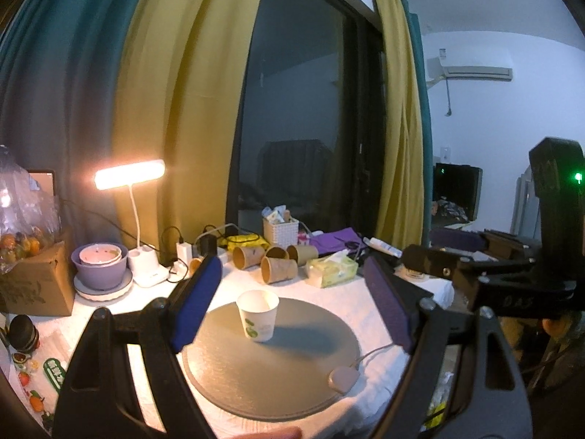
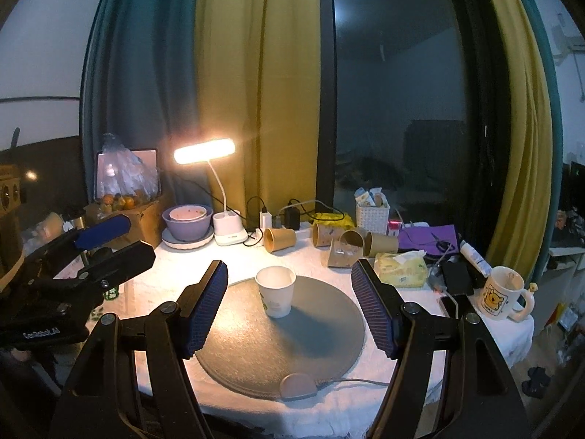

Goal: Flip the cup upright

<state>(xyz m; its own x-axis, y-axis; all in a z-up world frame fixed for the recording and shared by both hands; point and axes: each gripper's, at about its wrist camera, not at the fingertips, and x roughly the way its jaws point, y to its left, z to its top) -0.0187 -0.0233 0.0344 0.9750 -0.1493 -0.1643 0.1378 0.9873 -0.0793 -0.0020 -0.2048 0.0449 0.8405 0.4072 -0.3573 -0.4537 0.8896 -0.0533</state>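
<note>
A white paper cup (image 1: 257, 314) with a green print stands upright, mouth up, on the round grey mat (image 1: 292, 376); the right wrist view shows the cup (image 2: 276, 291) on the mat (image 2: 310, 344) too. My left gripper (image 1: 292, 292) is open and empty, pulled back from the cup, which shows between its blue pads (image 1: 199, 303). My right gripper (image 2: 290, 298) is open and empty, also back from the cup. The left gripper also shows at the left of the right wrist view (image 2: 91, 245).
Several brown paper cups (image 2: 279, 238) lie on their sides behind the mat. A lit desk lamp (image 2: 204, 150), stacked bowls (image 2: 187, 223), a tissue pack (image 2: 402, 269), a white basket (image 2: 372, 216) and a mug (image 2: 502, 292) stand around. A small pink controller (image 2: 298, 386) with a cable sits on the mat's near edge.
</note>
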